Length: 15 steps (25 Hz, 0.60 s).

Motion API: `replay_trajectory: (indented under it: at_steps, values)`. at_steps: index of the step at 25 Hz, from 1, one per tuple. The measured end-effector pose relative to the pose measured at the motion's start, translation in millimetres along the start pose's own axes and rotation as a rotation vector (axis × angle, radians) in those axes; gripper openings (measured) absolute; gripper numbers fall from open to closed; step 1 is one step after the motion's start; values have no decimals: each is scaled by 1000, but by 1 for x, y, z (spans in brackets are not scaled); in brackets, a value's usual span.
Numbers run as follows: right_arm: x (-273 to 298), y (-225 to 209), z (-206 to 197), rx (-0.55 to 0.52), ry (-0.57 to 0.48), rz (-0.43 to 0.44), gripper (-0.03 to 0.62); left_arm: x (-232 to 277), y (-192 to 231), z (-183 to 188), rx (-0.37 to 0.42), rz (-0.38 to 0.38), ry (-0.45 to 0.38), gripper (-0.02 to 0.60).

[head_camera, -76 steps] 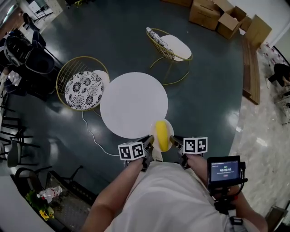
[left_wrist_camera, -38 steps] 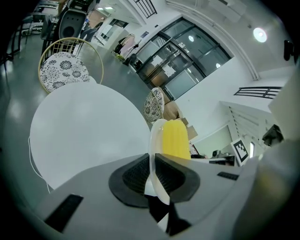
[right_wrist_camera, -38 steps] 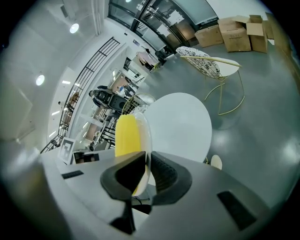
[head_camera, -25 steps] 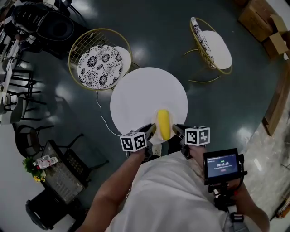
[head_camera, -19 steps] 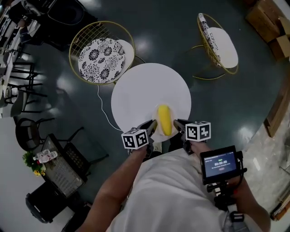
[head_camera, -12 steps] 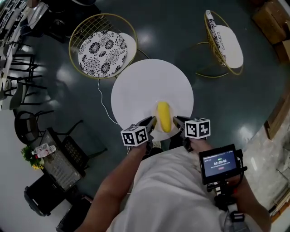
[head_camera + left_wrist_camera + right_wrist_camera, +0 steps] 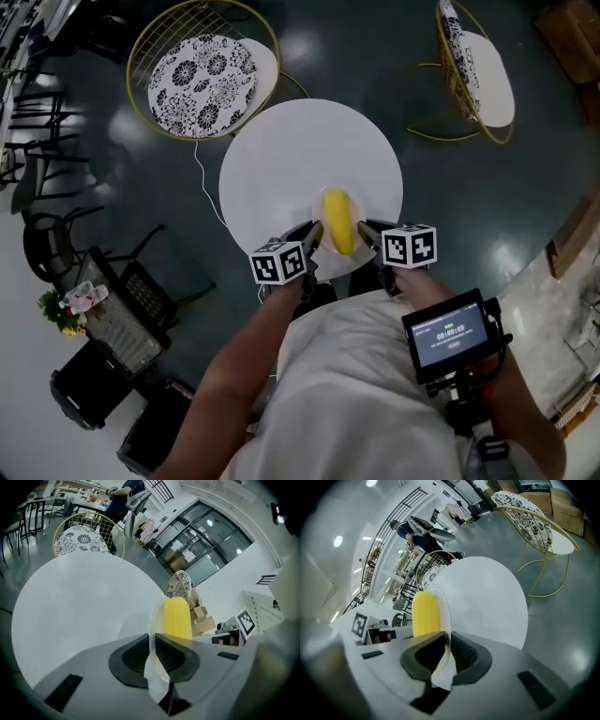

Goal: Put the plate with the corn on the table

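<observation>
A yellow corn cob (image 7: 338,221) lies on a small white plate (image 7: 354,257), held over the near edge of the round white table (image 7: 281,159). My left gripper (image 7: 312,237) is shut on the plate's left rim and my right gripper (image 7: 366,235) is shut on its right rim. In the left gripper view the thin plate (image 7: 153,620) stands edge-on between the jaws with the corn (image 7: 177,618) beyond it. The right gripper view shows the plate (image 7: 446,612) pinched the same way, the corn (image 7: 425,613) on its left face.
A gold wire chair with a patterned cushion (image 7: 199,72) stands beyond the table at the left, another chair (image 7: 478,66) at the right. Dark chairs and a crate (image 7: 112,323) stand at the left on the dark floor. A small screen (image 7: 448,335) sits by my right arm.
The plate with the corn, held by both grippers, has come forward from beside the table's near edge to over the tabletop. Both grippers stayed shut on its rims.
</observation>
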State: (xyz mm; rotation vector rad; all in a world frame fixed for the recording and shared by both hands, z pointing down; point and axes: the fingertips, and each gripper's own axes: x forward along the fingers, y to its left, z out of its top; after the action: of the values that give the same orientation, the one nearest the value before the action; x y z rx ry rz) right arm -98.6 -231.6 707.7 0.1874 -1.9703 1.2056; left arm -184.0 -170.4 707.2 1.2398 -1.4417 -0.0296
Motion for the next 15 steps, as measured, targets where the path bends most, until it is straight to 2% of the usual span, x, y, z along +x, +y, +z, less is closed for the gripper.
replay_trajectory:
  at_steps: [9, 15]
  values:
    - [9, -5, 9, -39, 33, -12, 46, 10, 9, 4, -1, 54, -8, 41]
    - [30, -28, 33, -64, 55, -7, 46, 38, 23, 19, -34, 115, -24, 41]
